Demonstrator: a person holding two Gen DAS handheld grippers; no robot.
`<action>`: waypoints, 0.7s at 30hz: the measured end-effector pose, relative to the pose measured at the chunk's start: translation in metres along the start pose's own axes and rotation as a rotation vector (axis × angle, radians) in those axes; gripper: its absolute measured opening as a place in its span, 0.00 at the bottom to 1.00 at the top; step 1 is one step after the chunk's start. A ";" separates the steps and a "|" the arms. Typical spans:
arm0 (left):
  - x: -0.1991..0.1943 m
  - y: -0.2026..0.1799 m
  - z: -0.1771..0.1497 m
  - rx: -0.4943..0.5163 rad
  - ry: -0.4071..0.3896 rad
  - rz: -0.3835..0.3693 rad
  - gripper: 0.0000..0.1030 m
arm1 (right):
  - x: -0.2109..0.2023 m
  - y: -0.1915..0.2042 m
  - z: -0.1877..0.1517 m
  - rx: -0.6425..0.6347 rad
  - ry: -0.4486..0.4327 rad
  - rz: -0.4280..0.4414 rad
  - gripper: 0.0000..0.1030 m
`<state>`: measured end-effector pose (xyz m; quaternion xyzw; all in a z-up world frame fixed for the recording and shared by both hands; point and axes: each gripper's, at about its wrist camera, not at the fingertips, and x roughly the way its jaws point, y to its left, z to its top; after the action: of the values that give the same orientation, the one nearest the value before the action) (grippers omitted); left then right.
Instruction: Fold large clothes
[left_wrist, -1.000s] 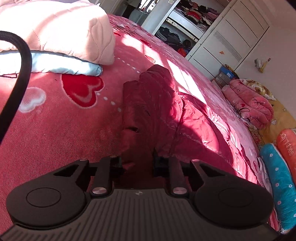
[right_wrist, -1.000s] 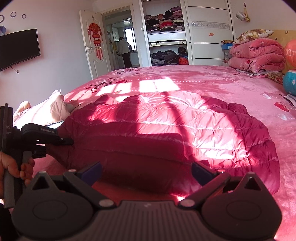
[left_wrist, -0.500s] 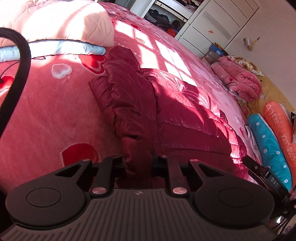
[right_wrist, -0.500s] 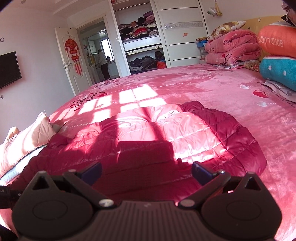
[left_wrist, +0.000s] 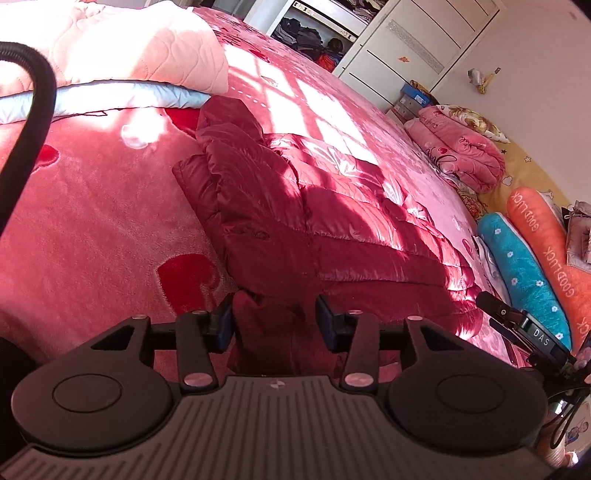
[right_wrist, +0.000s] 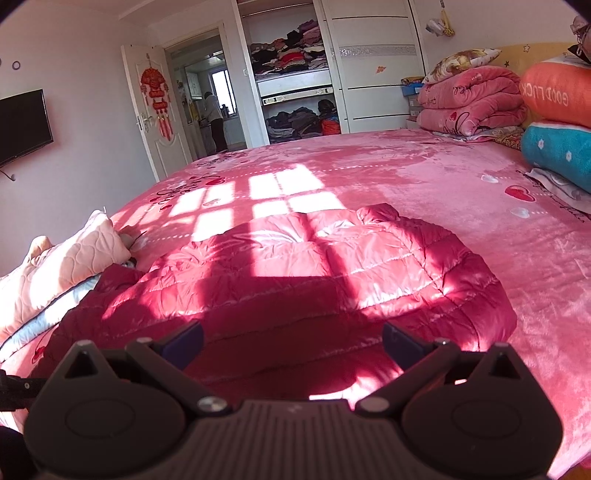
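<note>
A dark red quilted down jacket lies spread on the pink bed; it also shows in the right wrist view. My left gripper has its jaws partly apart around a bunched end of the jacket, which sits loose between the pads. My right gripper is wide open and empty, hovering above the near edge of the jacket. The right gripper also shows at the right edge of the left wrist view.
A folded pink and light blue quilt lies at the left by the jacket's far end. Rolled blankets and long pillows line the headboard at the right. A wardrobe and a doorway stand beyond the bed.
My left gripper has opened from its tight hold on the jacket's end. The jacket now lies flatter on the bed. The right gripper has lifted and drawn back a little.
</note>
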<state>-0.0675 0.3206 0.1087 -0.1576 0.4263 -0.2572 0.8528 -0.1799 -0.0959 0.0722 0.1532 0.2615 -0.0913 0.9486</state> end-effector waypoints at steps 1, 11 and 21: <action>-0.004 0.000 0.000 -0.003 -0.007 -0.004 0.58 | -0.001 -0.003 0.001 0.005 0.000 -0.009 0.99; -0.020 -0.004 0.044 -0.016 -0.098 0.020 0.96 | 0.001 -0.083 0.011 0.202 -0.042 -0.030 0.99; 0.036 0.010 0.090 -0.177 -0.025 0.005 0.96 | 0.054 -0.199 0.059 0.441 0.058 0.131 0.99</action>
<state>0.0265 0.3127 0.1330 -0.2346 0.4371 -0.2144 0.8414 -0.1569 -0.3070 0.0436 0.3760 0.2517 -0.0801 0.8882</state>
